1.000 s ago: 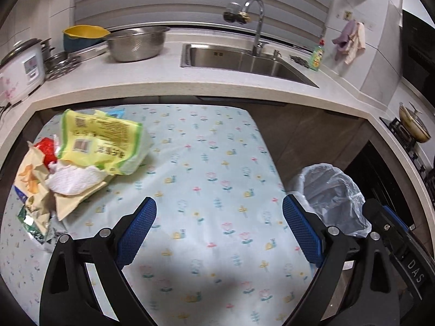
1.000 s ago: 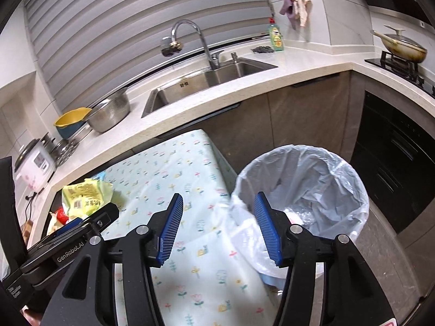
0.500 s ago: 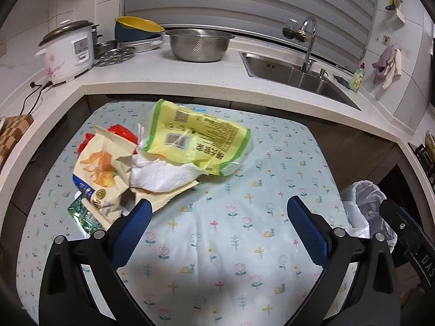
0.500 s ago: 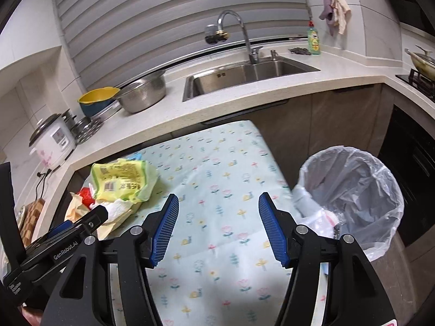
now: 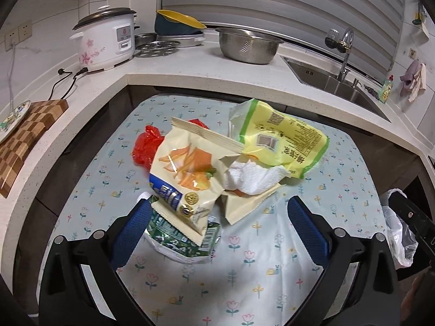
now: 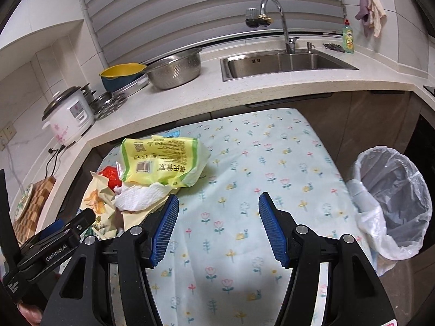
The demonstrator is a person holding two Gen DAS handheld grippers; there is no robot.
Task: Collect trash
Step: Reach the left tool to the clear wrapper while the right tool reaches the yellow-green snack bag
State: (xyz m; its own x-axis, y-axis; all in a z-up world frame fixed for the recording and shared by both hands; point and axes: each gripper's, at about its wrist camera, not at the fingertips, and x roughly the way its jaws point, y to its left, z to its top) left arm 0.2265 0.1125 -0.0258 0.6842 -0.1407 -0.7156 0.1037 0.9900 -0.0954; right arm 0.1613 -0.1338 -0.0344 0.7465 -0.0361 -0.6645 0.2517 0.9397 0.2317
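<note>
A heap of trash lies on the flowered tablecloth (image 5: 272, 258): a cream snack bag (image 5: 185, 179), a yellow-green packet (image 5: 282, 138), a crumpled white tissue (image 5: 252, 178), a red wrapper (image 5: 145, 146) and a green wrapper (image 5: 179, 240). My left gripper (image 5: 220, 222) is open wide just before the heap, its left pad beside the green wrapper, nothing pressed. In the right wrist view the yellow-green packet (image 6: 160, 163) and tissue (image 6: 138, 198) lie left of my right gripper (image 6: 218, 224), which is open over bare cloth. The lined trash bin (image 6: 394, 203) stands off the table's right edge.
Behind the table runs a pale counter (image 5: 190, 65) with a rice cooker (image 5: 106, 43), a steel colander (image 5: 248, 44), a yellow-blue bowl (image 5: 176, 23) and a sink (image 6: 285, 61). A checkered cutting board (image 5: 24, 135) lies at the left. The left gripper's body (image 6: 49, 247) shows at lower left.
Both grippers swung left, from the bin side toward the trash heap. The heap now lies right before the left gripper; the bin has slid to the right edge of both views.
</note>
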